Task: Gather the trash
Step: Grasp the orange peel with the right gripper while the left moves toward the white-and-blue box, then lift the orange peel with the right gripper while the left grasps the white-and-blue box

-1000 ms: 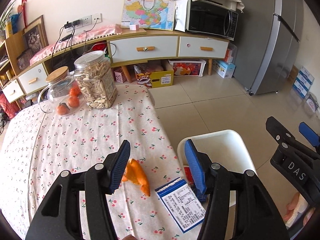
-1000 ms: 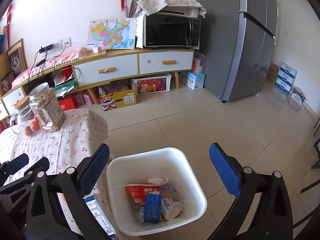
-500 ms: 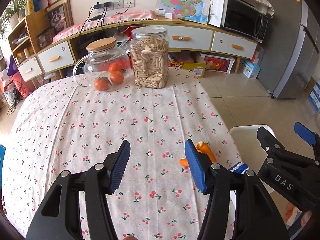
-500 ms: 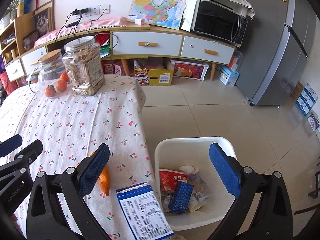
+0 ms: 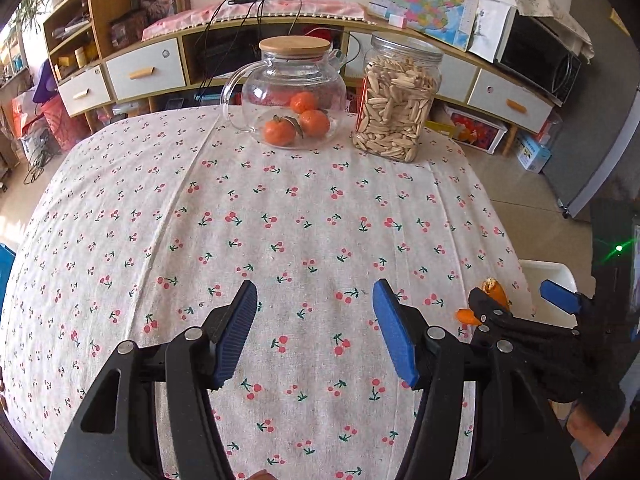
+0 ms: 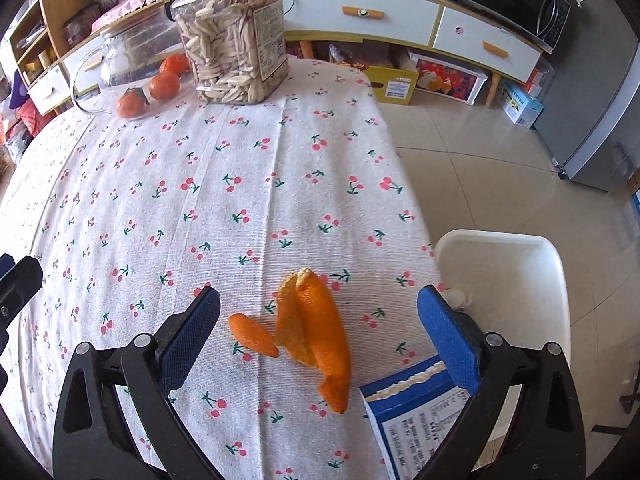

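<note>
Orange peel (image 6: 316,328) lies on the worktop (image 6: 200,184) between the wide-open fingers of the right gripper (image 6: 318,326); its camera alone shows the blue-edged packet (image 6: 416,420) at 5 o'clock and the white bin (image 6: 520,280) at 3 o'clock. Left gripper (image 5: 316,330), wide and empty, has swung away from the peel to bare cloth.

around the orange peel (image 6: 316,326): bare tablecloth (image 6: 224,216) on its far and left sides, easy way in
right of the peel: blue-and-white packet (image 6: 416,412) lies just beside it, and the white bin (image 6: 552,264) sits past the table edge
far behind the peel: seed jar (image 6: 236,36) and glass teapot (image 6: 120,68) block the back edge, well apart from it
</note>
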`<state>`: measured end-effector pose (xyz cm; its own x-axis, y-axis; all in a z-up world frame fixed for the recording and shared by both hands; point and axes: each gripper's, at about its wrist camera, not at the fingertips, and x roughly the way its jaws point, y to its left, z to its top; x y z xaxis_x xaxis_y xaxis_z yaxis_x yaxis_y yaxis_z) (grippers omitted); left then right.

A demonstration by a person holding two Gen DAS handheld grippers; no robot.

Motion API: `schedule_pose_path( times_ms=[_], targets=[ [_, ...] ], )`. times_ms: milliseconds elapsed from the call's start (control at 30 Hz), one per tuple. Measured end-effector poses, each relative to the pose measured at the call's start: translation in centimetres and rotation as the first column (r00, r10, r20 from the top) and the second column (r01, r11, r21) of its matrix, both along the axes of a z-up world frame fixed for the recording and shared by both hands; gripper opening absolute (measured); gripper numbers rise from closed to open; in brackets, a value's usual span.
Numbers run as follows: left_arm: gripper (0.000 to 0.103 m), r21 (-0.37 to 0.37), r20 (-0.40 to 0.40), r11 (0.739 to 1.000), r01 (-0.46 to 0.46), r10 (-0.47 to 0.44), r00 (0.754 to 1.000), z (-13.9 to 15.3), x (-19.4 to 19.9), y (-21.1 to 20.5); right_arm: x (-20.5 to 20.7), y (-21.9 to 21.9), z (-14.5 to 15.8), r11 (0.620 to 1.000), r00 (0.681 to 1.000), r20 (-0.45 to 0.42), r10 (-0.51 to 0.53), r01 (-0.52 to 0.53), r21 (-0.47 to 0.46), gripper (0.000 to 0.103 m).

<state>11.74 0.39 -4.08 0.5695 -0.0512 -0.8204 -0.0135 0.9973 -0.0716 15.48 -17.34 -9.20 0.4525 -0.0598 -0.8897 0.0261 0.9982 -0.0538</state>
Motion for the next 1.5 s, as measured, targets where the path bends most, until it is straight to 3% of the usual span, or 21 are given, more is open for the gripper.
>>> schedule_pose_path(
  times_ms=[133, 233, 333, 400, 467, 767, 1100, 1300, 1500],
  targets=[
    [0.062, 0.001, -0.010, 1.000, -0.009, 0.009, 1.000, -0.3, 0.2, 0.9, 0.7, 1.1, -1.7, 0.999, 0.996, -0.082, 0.037, -0.035, 0.030, 0.073],
    [0.062, -0.006, -0.015, 1.000, -0.013, 0.013, 1.000, -0.3, 0.3, 1.3, 0.6, 1.3, -1.4, 0.999, 0.997, -0.065, 0.047, -0.045, 0.028, 0.067],
    [0.062, -0.008, -0.016, 1.000, -0.008, 0.008, 1.000, -0.3, 0.3, 1.2, 0.4, 1.4, -0.8, 0.998, 0.997, -0.042, 0.065, -0.065, 0.011, 0.035],
    [0.062, -0.006, -0.018, 1.000, -0.001, 0.001, 1.000, -0.3, 0.3, 0.9, 0.2, 1.5, -0.6, 0.997, 0.996, -0.039, 0.076, -0.075, 0.012, 0.024],
    [0.062, 0.000, -0.020, 1.000, 0.007, -0.007, 1.000, -0.4, 0.2, 0.5, 0.1, 1.4, -0.3, 0.997, 0.997, -0.027, 0.078, -0.078, 0.006, 0.021],
    [0.062, -0.009, -0.038, 0.999, 0.044, -0.044, 0.998, -0.7, 0.0, -1.8, -0.7, -1.5, 3.5, 0.999, 0.995, 0.091, 0.036, -0.039, 0.028, 0.019],
    [0.062, 0.004, -0.038, 0.991, 0.135, -0.134, 0.990, -1.0, -1.7, -8.9, -3.3, -7.5, 5.5, 0.999, 0.988, 0.154, -0.023, 0.018, 0.031, 0.019],
    [0.062, -0.042, -0.072, 0.989, 0.142, -0.144, 0.987, -1.7, -3.0, -13.1, -4.8, -11.7, 6.6, 0.994, 0.978, 0.186, -0.096, 0.085, 0.063, 0.020],
    [0.077, -0.075, -0.102, 0.988, 0.136, -0.143, 0.984, -2.0, -4.3, -17.6, -6.5, -15.5, 7.2, 0.987, 0.967, 0.206, -0.151, 0.137, 0.081, 0.020]
  ],
)
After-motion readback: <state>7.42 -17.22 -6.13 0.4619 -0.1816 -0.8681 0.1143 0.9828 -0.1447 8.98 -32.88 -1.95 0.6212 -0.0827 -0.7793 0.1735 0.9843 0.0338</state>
